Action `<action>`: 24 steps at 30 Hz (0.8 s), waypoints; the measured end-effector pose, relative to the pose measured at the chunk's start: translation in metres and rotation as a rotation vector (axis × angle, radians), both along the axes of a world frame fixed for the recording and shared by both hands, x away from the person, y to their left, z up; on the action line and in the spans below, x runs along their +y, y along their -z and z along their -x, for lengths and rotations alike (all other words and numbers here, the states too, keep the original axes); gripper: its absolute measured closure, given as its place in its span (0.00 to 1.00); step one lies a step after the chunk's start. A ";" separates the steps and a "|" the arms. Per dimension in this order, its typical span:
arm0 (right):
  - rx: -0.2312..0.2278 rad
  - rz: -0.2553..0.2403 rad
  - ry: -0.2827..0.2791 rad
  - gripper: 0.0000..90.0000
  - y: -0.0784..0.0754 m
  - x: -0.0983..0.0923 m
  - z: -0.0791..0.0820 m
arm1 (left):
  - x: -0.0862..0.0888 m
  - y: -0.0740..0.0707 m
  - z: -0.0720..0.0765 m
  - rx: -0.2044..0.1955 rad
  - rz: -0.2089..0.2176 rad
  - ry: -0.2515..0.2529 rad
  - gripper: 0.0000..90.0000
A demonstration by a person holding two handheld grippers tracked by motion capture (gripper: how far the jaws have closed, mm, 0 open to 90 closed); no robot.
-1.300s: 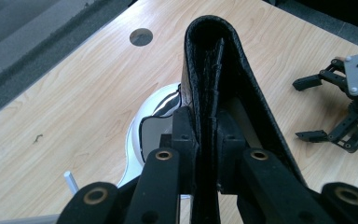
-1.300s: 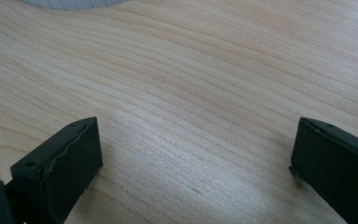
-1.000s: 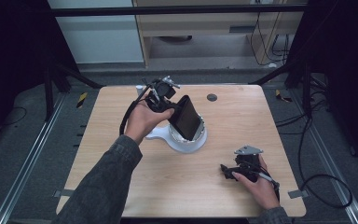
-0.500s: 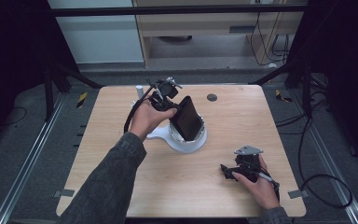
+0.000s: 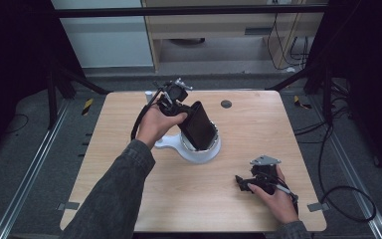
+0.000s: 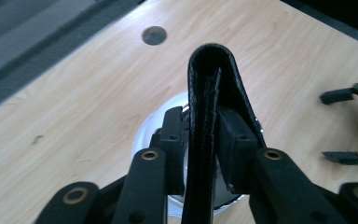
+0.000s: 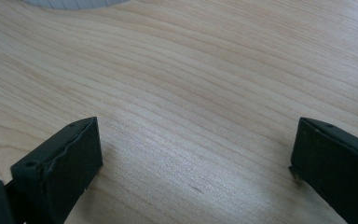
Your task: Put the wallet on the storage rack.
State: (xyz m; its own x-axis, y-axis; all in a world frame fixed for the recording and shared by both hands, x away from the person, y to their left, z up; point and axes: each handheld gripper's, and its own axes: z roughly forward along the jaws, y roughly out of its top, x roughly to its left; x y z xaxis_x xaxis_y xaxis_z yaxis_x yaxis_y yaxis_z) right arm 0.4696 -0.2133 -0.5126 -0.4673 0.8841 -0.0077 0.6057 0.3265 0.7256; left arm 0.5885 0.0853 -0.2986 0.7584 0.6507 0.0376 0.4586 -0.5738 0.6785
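While we look down from the high view, our left gripper (image 5: 191,117) sits just above the centre of the frame, held in our left hand (image 5: 155,124), with a black folded leather case (image 5: 199,127) between its fingers. The case leans, its lower end inside a white round holder (image 5: 199,152) that stands on the tabletop (image 5: 258,124) near the middle of the frame. A flat white tab of the holder reaches toward the left, just below our hand.

In the left gripper view the case (image 6: 209,116) rises through the centre of the frame, its rounded fold at the top. The two black fingers (image 6: 172,149) stand close on either side of it. These fingers have just been opening; the right one lies against the case, while on the left we cannot tell whether the pad presses it. The white holder (image 6: 147,135) shows behind them, and a small dark round mark (image 6: 154,35) lies in the wood at the upper left.

Our right gripper (image 5: 243,183) rests at the lower right of the high view, low over the tabletop and well apart from the holder, in our right hand (image 5: 278,199). In the right gripper view its fingers (image 7: 65,163) stand wide apart with bare wood between them.
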 end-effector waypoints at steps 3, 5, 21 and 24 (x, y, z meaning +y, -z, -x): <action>0.000 0.000 0.000 0.02 0.000 0.000 0.000 | 0.003 -0.006 0.003 -0.031 0.004 -0.011 0.80; 0.000 0.000 -0.001 0.02 0.000 0.000 0.000 | 0.004 -0.008 0.004 -0.042 0.011 -0.017 0.83; -0.003 0.000 -0.002 0.02 0.000 0.000 0.000 | 0.008 -0.011 0.002 -0.049 0.022 -0.025 0.83; -0.002 0.000 -0.002 0.02 0.000 0.000 0.000 | 0.008 -0.012 0.003 -0.062 0.020 -0.027 0.81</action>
